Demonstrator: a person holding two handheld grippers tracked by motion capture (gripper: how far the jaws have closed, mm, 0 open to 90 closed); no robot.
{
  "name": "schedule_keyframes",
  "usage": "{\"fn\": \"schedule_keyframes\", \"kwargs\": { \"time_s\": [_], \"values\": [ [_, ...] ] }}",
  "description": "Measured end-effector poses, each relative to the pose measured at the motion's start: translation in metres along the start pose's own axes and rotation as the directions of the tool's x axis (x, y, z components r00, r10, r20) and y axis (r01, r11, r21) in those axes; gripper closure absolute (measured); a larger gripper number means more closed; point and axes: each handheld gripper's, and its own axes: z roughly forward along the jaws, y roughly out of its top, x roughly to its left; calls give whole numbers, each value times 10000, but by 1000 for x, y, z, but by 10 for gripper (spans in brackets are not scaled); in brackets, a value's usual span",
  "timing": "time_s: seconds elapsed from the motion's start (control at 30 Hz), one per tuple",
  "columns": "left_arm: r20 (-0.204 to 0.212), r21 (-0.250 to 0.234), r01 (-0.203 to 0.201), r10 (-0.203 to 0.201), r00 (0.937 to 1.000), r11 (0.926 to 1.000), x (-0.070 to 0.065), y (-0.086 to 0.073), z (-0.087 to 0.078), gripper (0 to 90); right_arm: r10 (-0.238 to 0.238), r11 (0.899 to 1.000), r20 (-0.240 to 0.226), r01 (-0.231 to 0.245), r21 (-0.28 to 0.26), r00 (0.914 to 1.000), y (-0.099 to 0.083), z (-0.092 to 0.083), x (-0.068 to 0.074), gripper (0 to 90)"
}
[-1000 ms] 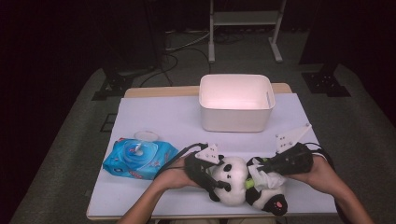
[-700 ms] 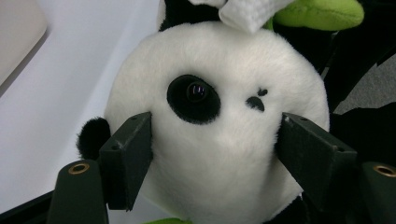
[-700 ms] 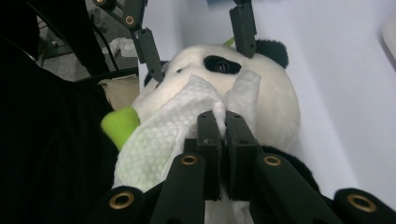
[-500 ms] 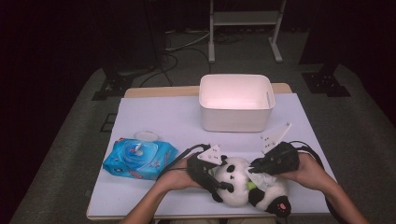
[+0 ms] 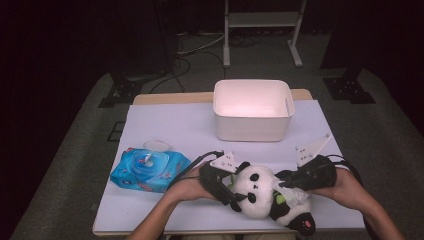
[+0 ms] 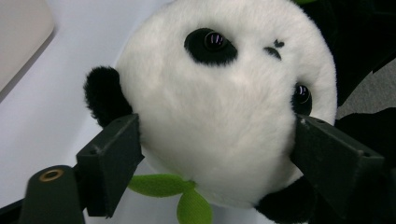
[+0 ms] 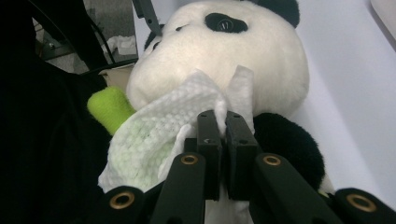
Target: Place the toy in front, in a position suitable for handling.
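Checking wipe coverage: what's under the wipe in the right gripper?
The wipe, pinched in the right gripper, lies on the panda, over its chest below the head. A green leaf pokes out beside it. The fur beneath the wipe is covered.

Left tongs (image 5: 235,192) spread wide, jaws just opening, right tongs (image 7: 223,122) clamped tight, forearms converging
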Motion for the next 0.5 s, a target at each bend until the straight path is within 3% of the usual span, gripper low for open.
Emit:
{"fn": "schedule_keyframes", "kwargs": {
  "time_s": [0.23,0.33,0.5],
  "values": [
    [70,51,-112,111,9999,9999,-5,3,1,136,82,9996,-23,-83,-281,10000,-9,-3,2,854],
    [208,24,-76,76,9998,10000,-6,3,4,228,247,9992,-71,-250,-323,9997,-11,-4,3,854],
    [463,105,135,-140,9988,9999,-9,1,12,271,162,9996,-42,-163,-215,9999,-8,-3,2,855]
  ]
}}
